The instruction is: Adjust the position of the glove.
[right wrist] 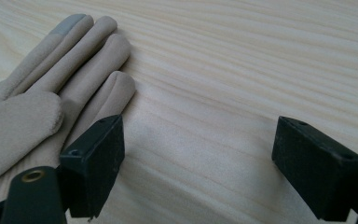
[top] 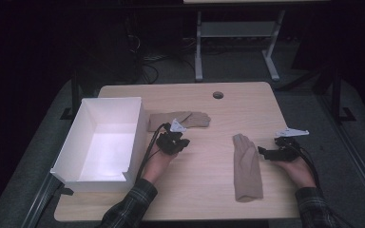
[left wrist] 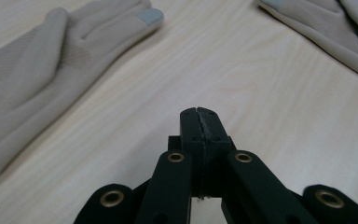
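Gloves flank the claws: near glove just beside the spread right claw; left claw pressed together, empty

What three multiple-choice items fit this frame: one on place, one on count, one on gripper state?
1. Where does the white box sit on the table?
A. left edge
B. right edge
C. centre

2. How many beige gloves lie on the table?
A. one
B. two
C. three

3. How do the jaws of the left gripper stand?
A. wide open
B. shut on a glove
C. shut on nothing

Key:
1 A: the high view has the box at the table's left side.
2 B: one glove lies beside the box, the other glove by the right gripper.
3 C: the left gripper view shows its tips pressed together over bare wood.
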The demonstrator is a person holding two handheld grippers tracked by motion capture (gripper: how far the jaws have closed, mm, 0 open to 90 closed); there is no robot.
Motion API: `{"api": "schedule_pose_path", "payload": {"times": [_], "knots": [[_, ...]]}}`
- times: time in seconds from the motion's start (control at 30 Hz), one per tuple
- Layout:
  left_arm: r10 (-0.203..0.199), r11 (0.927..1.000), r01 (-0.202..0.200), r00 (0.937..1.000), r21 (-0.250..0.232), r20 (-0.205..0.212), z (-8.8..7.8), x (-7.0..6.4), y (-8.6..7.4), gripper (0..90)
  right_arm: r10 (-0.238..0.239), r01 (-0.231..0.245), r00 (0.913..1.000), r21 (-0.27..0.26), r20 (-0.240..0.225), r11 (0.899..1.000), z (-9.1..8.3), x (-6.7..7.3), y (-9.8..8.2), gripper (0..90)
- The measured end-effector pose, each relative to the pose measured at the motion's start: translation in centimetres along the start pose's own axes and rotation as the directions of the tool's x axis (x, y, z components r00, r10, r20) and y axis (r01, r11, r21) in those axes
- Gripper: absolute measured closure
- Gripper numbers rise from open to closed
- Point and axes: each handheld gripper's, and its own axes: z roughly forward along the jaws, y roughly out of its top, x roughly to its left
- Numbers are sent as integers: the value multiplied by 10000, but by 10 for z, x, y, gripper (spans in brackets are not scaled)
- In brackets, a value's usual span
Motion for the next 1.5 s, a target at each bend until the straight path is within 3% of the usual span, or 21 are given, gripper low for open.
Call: {"api": "schedule_pose_path", "payload": {"times": [0.2, 0.5, 0.63, 0.93, 1.03, 1.27, 1.5], "knots": [[-36, 10000, 32, 9986, -76, -533, 11, 13, 12, 895, 7, -7, 10000, 1, -3, 10000, 0, 0, 0, 167], [-58, 9999, 42, 9916, -127, -1295, 28, 36, 26, 895, -1, 1, 10000, 1, -4, 10000, 0, 0, 0, 167], [-422, 9988, 383, 9901, -318, -1340, 34, 47, 30, 895, 3, -3, 10000, 0, -2, 10000, 0, 0, 0, 167], [-416, 9988, 453, 9837, 174, -1752, 55, 63, 29, 895, -15, 15, 10000, -1, -26, 10000, 0, 0, 0, 167], [-459, 9973, 552, 9832, 478, -1766, 63, 66, 24, 895, -18, 18, 10000, 0, -27, 10000, 0, 0, 0, 167], [-489, 9970, 570, 9880, 517, -1462, 64, 63, 22, 897, -30, 30, 10000, 6, -28, 10000, 0, 0, 0, 167], [-313, 9982, 359, 9950, 474, -950, 62, 47, 20, 897, -25, 25, 10000, 8, -30, 10000, 0, 0, 0, 167]]}}
